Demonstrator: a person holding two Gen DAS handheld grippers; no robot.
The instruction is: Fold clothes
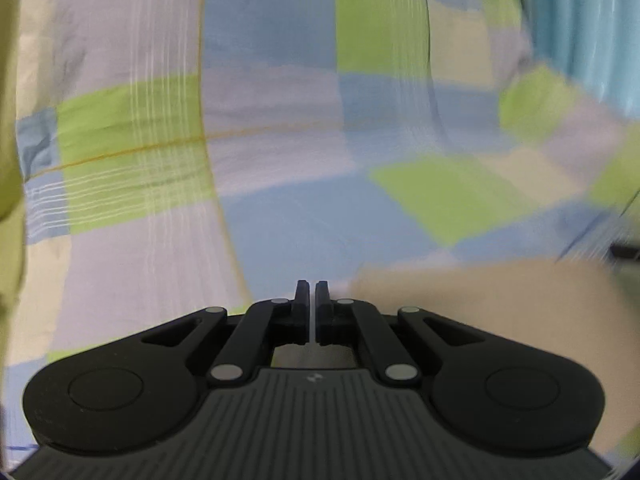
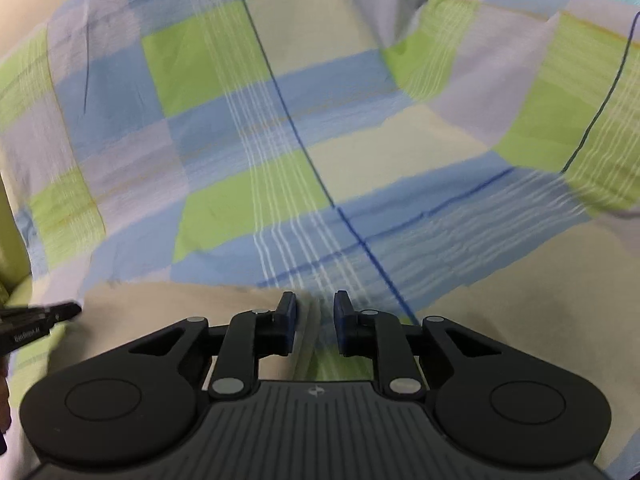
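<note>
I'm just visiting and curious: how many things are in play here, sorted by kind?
Tongs: 2, the left tongs and the right tongs.
Checked cloth: 1, a blue, green, cream and lilac checked garment.
Beige surface underneath: 1.
Total: 4.

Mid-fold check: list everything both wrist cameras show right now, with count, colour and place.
Checked garment: one, blue, green, lilac and cream checks, spread across most of both views.
Beige surface: one, under the garment's near edge.
Turquoise backdrop: one, top right corner.
Yellow-green fabric: one, left edge.
Left tool: black, nearly shut on a thin layer of the garment.
Right tool: black, gripping a fold of the garment.
</note>
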